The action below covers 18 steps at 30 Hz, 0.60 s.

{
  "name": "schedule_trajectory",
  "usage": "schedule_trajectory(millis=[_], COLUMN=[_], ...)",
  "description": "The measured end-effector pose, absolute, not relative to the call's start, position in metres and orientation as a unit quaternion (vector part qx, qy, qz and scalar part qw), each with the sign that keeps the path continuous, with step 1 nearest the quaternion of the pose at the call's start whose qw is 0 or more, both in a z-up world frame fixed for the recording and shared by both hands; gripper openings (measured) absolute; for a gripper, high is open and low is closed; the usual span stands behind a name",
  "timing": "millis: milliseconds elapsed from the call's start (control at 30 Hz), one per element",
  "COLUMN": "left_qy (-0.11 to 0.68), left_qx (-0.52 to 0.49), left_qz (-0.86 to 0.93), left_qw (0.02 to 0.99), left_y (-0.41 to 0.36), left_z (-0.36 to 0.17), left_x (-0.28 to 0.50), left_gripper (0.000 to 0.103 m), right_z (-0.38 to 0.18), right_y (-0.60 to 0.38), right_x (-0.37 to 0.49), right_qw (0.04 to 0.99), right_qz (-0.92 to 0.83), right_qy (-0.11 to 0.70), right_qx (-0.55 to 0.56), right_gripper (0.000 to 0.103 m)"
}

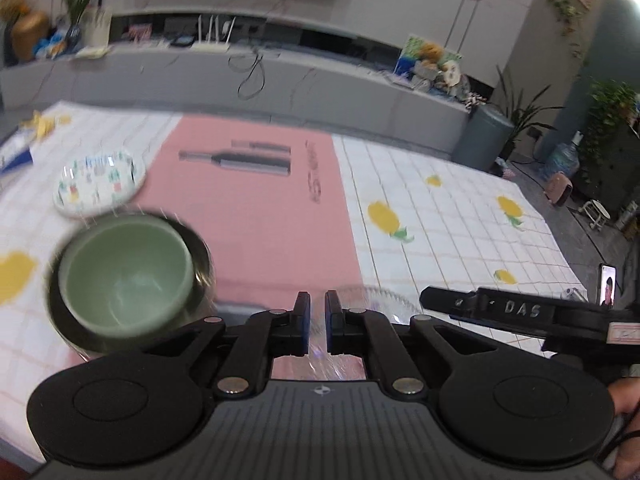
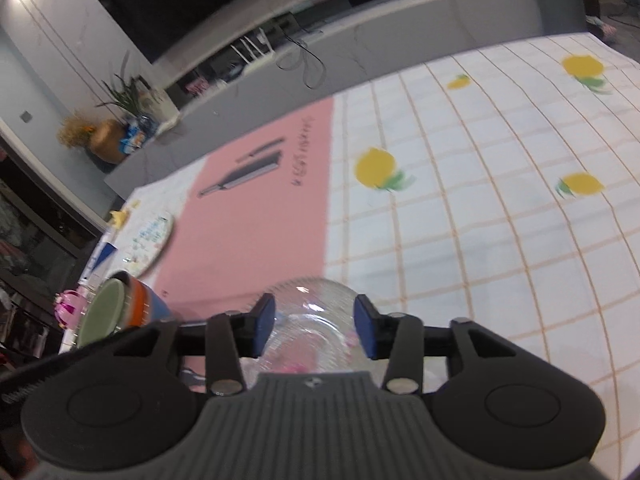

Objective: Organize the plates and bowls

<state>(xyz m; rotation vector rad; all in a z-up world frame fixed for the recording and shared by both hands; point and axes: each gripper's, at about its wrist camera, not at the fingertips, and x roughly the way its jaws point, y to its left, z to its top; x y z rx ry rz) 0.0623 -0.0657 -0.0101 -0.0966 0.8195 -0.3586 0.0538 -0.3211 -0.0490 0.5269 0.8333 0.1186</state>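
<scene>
Left gripper [image 1: 318, 322]: blue pads nearly pressed together, only a thin slit showing between them, pinching nothing that can be made out. Hovering above the near edge of the pink mat [image 1: 248, 216] on the worktop [image 1: 440, 216], which is covered with a checked cloth printed with yellow fruit.

Green bowl [image 1: 124, 270]: sitting nested inside a larger dark bowl [image 1: 200, 256], to the left of the left gripper, blurred. In the right wrist view, showing as a green rim inside a bowl banded orange and blue on the outside.

Patterned plate [image 1: 98, 182]: lying flat just beyond the nested bowls, at the left edge of the pink mat, partly on the checked cloth.

Clear glass bowl [image 2: 310, 320]: sitting at the near edge of the worktop, ribbed wall visible, directly ahead of the right gripper [image 2: 314, 330]. Right gripper spread wide, one blue pad showing on each side of the glass bowl; contact with the glass not determinable. In the left wrist view, rim of the same bowl showing just right of the left gripper's pads.

Small pink object [image 2: 68, 306]: at far left, beyond the stacked bowls, too blurred to identify.
</scene>
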Motion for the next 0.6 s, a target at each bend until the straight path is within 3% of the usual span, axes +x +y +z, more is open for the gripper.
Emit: schedule_trajectory(millis=[133,433,600], left_qy=[0.379,0.382,0.393], left_qx=[-0.013,-0.027,-0.04], left_qz=[-0.163,-0.141,-0.113], left_qw=[0.911,0.913,0.912], left_y=[-0.047,0.016,0.053], left_z=[0.013,0.025,0.012], left_x=[0.076,0.137,0.174], left_gripper=[0.013,0.018,0.018], right_z=[-0.047,-0.034,-0.02], right_y=[-0.307,-0.272,-0.237], right_x=[0.062,0.091,0.127], right_qw=[0.878,0.876,0.871], right_qz=[0.065,0.077,0.092], right_qy=[0.407,0.412,0.427], right_qx=[0.244,0.24,0.226], right_gripper=[0.063,0.073,0.073])
